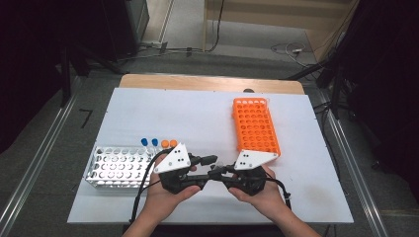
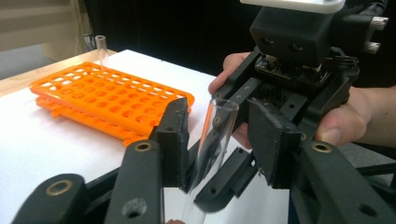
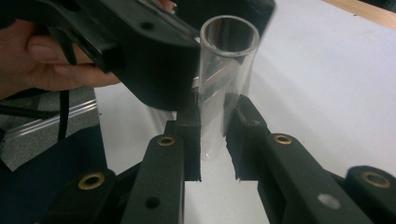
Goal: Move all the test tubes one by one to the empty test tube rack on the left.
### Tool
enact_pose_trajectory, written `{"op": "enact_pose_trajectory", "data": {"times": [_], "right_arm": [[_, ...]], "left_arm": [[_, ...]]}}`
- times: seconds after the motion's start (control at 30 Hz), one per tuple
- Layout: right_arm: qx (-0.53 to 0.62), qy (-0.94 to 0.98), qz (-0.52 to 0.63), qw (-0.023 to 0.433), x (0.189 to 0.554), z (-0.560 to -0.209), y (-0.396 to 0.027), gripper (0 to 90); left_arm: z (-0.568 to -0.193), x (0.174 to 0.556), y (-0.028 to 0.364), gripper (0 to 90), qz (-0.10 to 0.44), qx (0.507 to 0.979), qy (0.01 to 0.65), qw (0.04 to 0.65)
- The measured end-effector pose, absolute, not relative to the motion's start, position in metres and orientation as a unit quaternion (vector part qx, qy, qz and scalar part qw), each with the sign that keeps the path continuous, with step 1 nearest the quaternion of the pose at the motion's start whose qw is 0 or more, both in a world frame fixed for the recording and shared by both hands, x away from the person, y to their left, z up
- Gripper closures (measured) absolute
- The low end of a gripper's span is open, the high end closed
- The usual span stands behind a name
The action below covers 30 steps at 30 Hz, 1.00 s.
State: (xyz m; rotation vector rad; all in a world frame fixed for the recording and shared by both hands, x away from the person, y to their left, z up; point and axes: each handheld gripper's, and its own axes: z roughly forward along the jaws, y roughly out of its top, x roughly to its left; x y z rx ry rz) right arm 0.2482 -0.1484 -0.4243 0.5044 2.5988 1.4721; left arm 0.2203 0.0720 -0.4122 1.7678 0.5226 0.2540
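1. At the far left of the high view, the grey floor (image 1: 44,133) ran beside the worktop, with a metal rail (image 1: 37,163) crossing it at a slant and dark shapes standing behind.
2. The worktop (image 1: 197,118) was a white sheet with a wooden edge (image 1: 207,83) showing along its far side; cables (image 1: 291,49) lay on the floor beyond.
3. On the worktop's left stood a white tube rack (image 1: 116,168), with two blue caps (image 1: 149,141) and two orange caps (image 1: 169,143) just behind its right end.
4. The left gripper (image 1: 210,159), held in the person's left hand (image 1: 165,195), sat near the front middle. Its jaws stood on either side of the clear glass tube (image 2: 210,154); one pad lay against the tube, the other stood off it with a visible gap, so they stood narrowed without yet pinching it.
5. The right gripper (image 3: 215,140), in the right hand (image 1: 262,192), faced the left one closely. Its jaws were pressed in on the tube, holding it upright in that gripper's view, open mouth uppermost, above the white surface.
6. To the right lay an orange tube rack (image 1: 255,126), running away from the person, with one clear tube (image 2: 100,49) standing at its far end.
7. Right of the worktop were more grey floor, another rail and dark equipment.
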Motion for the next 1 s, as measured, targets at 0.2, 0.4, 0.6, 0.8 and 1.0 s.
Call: {"op": "enact_pose_trajectory", "data": {"times": [0.2, 0.4, 0.6, 0.8, 1.0], "right_arm": [[0.158, 0.859, 0.484, 0.055, 0.244, -0.423, -0.145, 73.9], [0.159, 0.858, 0.485, 0.052, 0.244, -0.422, -0.145, 73.8], [0.163, 0.857, 0.486, 0.048, 0.245, -0.422, -0.146, 73.6], [0.154, 0.857, 0.489, 0.054, 0.245, -0.422, -0.147, 63.1], [0.157, 0.852, 0.496, 0.061, 0.249, -0.419, -0.153, 31.6]], "left_arm": [[-0.414, 0.22, 0.069, 67.3, 0.107, 0.767, 0.222, 0.592], [-0.414, 0.218, 0.066, 73.3, 0.123, 0.773, 0.217, 0.583], [-0.413, 0.217, 0.068, 76.1, 0.143, 0.769, 0.221, 0.582], [-0.411, 0.218, 0.074, 76.2, 0.155, 0.763, 0.231, 0.583], [-0.405, 0.22, 0.089, 76.2, 0.165, 0.75, 0.249, 0.59]]}}
